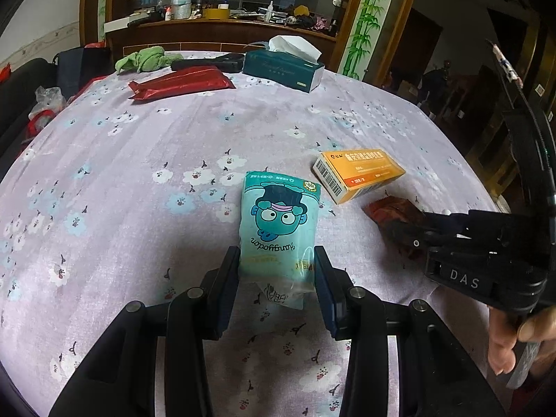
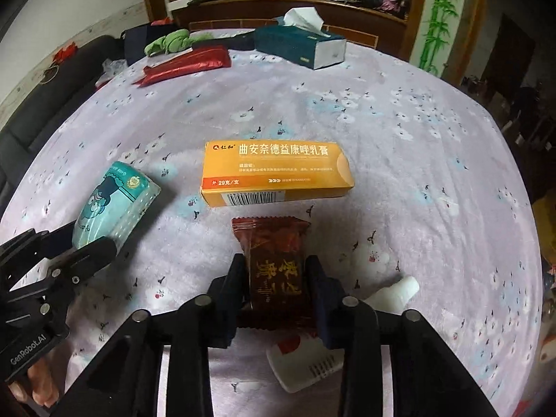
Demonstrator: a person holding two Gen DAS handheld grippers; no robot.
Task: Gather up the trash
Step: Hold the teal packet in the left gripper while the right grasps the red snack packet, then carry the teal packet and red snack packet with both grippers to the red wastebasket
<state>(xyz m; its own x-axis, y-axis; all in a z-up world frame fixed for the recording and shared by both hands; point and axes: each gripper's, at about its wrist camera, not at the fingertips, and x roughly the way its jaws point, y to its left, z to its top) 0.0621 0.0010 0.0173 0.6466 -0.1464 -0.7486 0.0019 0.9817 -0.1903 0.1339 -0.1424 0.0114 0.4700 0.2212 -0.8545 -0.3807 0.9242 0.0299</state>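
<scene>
A teal tissue pack point(image 1: 278, 229) with a cartoon face sits between the fingers of my left gripper point(image 1: 278, 264), which is shut on its sides; the right wrist view shows the tissue pack point(image 2: 114, 205) at the left with the left gripper point(image 2: 93, 250) on it. My right gripper point(image 2: 276, 271) is shut on a dark red snack wrapper point(image 2: 274, 253). From the left wrist, that wrapper point(image 1: 389, 212) shows under the right gripper point(image 1: 406, 236). An orange medicine box point(image 2: 278, 170) lies just beyond the wrapper, also seen as the orange box point(image 1: 359, 173) from the left.
The round table point(image 1: 139, 160) has a purple flowered cloth. At the far side lie a tissue box point(image 1: 283, 66), a red pouch point(image 1: 180, 83) and a green cloth point(image 1: 142, 59). A white tube point(image 2: 305, 361) and a white cap point(image 2: 392, 295) lie under my right gripper.
</scene>
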